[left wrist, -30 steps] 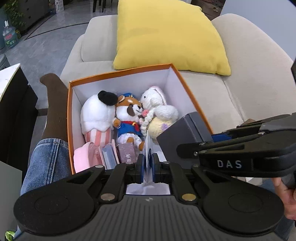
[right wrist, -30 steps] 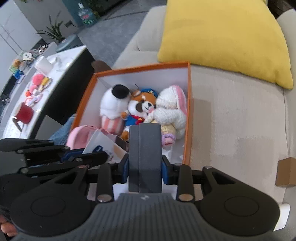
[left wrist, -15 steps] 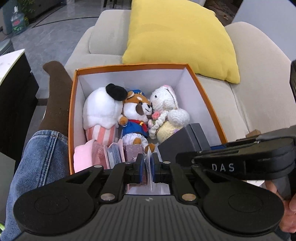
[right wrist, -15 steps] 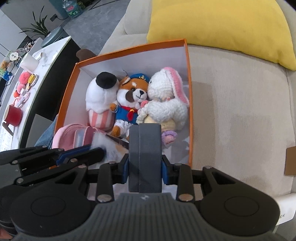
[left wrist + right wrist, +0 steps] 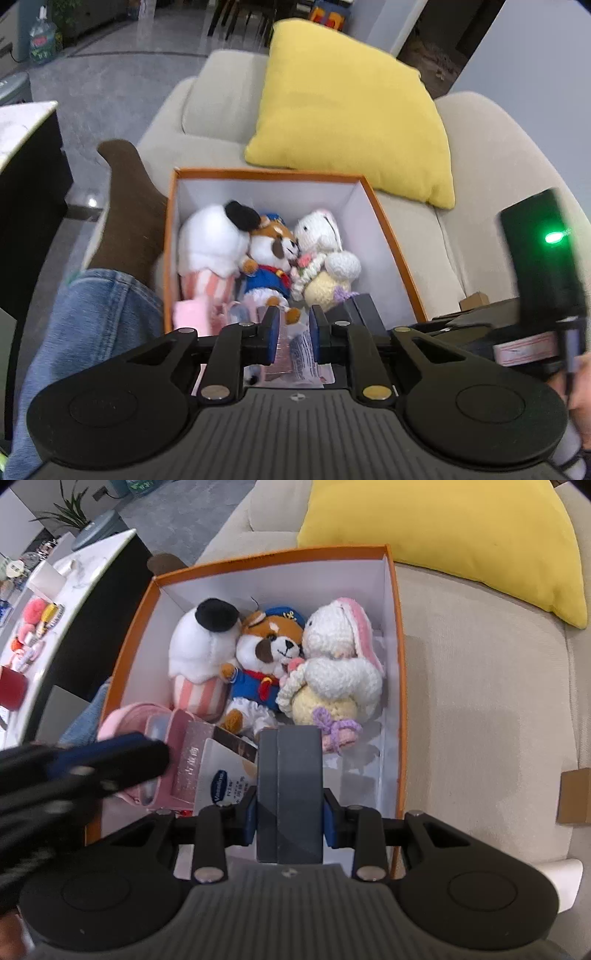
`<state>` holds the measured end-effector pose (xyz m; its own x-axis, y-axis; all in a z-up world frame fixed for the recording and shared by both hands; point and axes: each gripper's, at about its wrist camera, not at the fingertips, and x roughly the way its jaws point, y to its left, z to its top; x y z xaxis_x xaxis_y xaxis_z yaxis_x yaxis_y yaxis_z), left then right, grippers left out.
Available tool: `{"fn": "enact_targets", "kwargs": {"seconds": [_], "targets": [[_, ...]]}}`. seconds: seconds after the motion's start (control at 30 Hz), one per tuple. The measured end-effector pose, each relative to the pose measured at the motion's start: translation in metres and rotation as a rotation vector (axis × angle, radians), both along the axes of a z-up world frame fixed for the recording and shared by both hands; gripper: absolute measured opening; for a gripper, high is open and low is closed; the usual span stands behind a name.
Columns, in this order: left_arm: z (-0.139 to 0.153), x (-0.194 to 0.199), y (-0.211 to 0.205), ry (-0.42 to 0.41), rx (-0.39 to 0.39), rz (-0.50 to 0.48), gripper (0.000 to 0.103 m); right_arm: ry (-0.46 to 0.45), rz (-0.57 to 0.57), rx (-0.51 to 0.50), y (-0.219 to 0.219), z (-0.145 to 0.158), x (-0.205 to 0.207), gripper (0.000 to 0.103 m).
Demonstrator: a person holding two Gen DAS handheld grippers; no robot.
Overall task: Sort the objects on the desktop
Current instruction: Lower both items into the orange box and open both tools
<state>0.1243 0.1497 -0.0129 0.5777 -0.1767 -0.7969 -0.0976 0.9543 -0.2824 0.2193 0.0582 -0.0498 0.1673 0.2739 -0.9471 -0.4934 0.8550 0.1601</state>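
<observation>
Three plush toys, a cupcake (image 5: 201, 657), a fox in a sailor suit (image 5: 267, 657) and a white rabbit (image 5: 338, 668), are seen lined up against the far wall of an orange box (image 5: 400, 686) set on a beige sofa (image 5: 484, 709). The left gripper (image 5: 292, 338) is shown with jaws opening, nothing pressed between them, above small flat packets (image 5: 214, 771) at the box's near end. A dark grey case (image 5: 290, 794) is clamped upright in the jaws of the right gripper (image 5: 290, 814) over the box.
</observation>
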Motion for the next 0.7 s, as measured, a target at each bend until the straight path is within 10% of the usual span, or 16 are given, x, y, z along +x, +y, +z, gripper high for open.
{"fn": "enact_targets", "kwargs": {"seconds": [0.7], "targets": [[-0.013, -0.032, 0.025, -0.013, 0.017, 0.031, 0.020, -0.005, -0.038, -0.069, 0.024, -0.026, 0.006, 0.037]]}}
